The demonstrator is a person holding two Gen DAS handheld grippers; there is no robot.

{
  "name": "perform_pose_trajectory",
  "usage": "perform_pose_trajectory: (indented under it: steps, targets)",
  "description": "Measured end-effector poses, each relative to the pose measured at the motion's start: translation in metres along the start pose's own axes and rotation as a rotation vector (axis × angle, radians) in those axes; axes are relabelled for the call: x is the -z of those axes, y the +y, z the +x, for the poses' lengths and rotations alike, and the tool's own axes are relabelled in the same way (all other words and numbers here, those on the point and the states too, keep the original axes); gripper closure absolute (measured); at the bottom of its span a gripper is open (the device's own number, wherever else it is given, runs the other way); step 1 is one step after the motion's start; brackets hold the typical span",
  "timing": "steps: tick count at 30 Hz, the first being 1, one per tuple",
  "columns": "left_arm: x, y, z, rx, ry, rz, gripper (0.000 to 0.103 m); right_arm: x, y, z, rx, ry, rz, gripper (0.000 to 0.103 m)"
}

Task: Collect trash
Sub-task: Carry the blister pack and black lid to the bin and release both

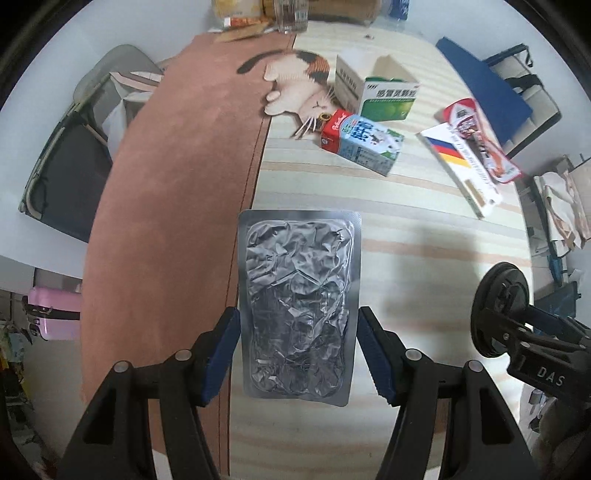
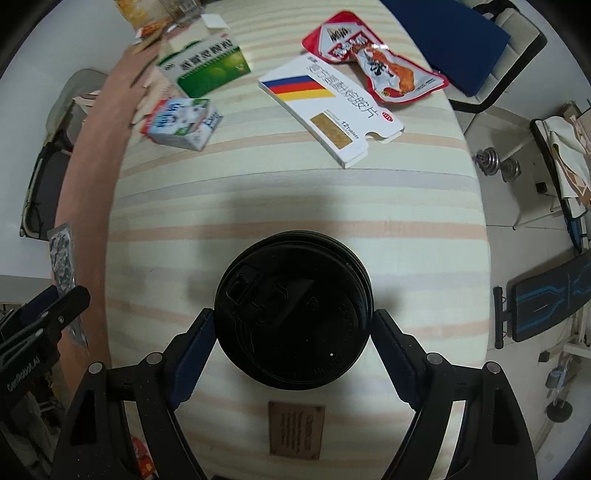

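My left gripper [image 1: 298, 350] is shut on a crumpled silver foil blister pack [image 1: 297, 295], gripping its two long edges above the striped tablecloth [image 1: 406, 240]. My right gripper [image 2: 293, 350] is shut on a black plastic cup lid [image 2: 291, 310]; that lid and gripper also show in the left wrist view [image 1: 498, 310]. Farther back lie a small milk carton [image 1: 364, 142], a green and white medicine box [image 1: 388, 99], a white pill box with coloured stripes [image 2: 328, 107] and a red snack wrapper [image 2: 373, 59].
A brown runner [image 1: 177, 206] covers the table's left part. A cat-shaped mat [image 1: 299, 88] lies beyond the cartons. Jars and packets [image 1: 266, 14] stand at the far edge. A blue-cushioned chair [image 2: 454, 37] is at the far right. A brown label [image 2: 295, 432] sits near the front edge.
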State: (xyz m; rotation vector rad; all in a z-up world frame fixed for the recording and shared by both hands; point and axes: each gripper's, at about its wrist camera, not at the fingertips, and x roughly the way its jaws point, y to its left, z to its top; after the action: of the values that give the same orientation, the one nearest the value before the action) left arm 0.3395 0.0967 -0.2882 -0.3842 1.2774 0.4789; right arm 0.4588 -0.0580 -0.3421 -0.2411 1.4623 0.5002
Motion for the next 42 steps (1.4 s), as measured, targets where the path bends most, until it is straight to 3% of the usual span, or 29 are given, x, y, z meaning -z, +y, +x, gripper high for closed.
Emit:
perform_pose_trajectory:
  steps: [3, 10, 16, 21, 24, 29, 34, 37, 39, 40, 41, 42]
  targets:
    - [0.006, 0.003, -0.014, 0.022, -0.030, 0.005, 0.042, 0.009, -0.003, -0.021, -0.002, -0.034, 0.001, 0.018]
    - [0.067, 0.025, -0.057, 0.091, -0.115, 0.050, 0.042, 0.080, 0.023, -0.066, 0.004, -0.124, 0.026, 0.018]
    - [0.146, 0.057, -0.072, 0.171, -0.120, 0.091, 0.042, 0.189, 0.045, -0.090, 0.000, -0.175, 0.110, 0.018]
    - [0.217, 0.081, -0.048, 0.226, -0.011, 0.078, 0.042, 0.280, 0.056, -0.076, -0.034, -0.118, 0.182, 0.018]
    - [0.250, 0.088, -0.018, 0.243, 0.081, 0.066, 0.042, 0.330, 0.058, -0.045, -0.041, -0.041, 0.211, 0.018]
    - [0.298, 0.099, 0.069, 0.275, 0.251, 0.008, 0.042, 0.393, 0.048, 0.041, -0.065, 0.097, 0.259, 0.018]
    - [0.329, 0.099, 0.187, 0.304, 0.398, -0.040, 0.042, 0.430, 0.024, 0.157, -0.116, 0.187, 0.324, 0.018]
    - [0.343, 0.097, 0.250, 0.315, 0.446, -0.055, 0.041, 0.439, 0.012, 0.226, -0.133, 0.208, 0.336, 0.018]
    - [0.352, 0.097, 0.292, 0.318, 0.469, -0.061, 0.029, 0.443, 0.006, 0.267, -0.154, 0.221, 0.335, 0.017]
    - [0.356, 0.096, 0.312, 0.310, 0.477, -0.063, 0.011, 0.444, 0.005, 0.288, -0.168, 0.226, 0.329, 0.017]
    - [0.361, 0.096, 0.324, 0.304, 0.480, -0.064, 0.002, 0.445, 0.003, 0.309, -0.175, 0.227, 0.316, 0.017]
    - [0.365, 0.098, 0.337, 0.297, 0.478, -0.070, 0.002, 0.446, 0.004, 0.329, -0.187, 0.230, 0.295, 0.016]
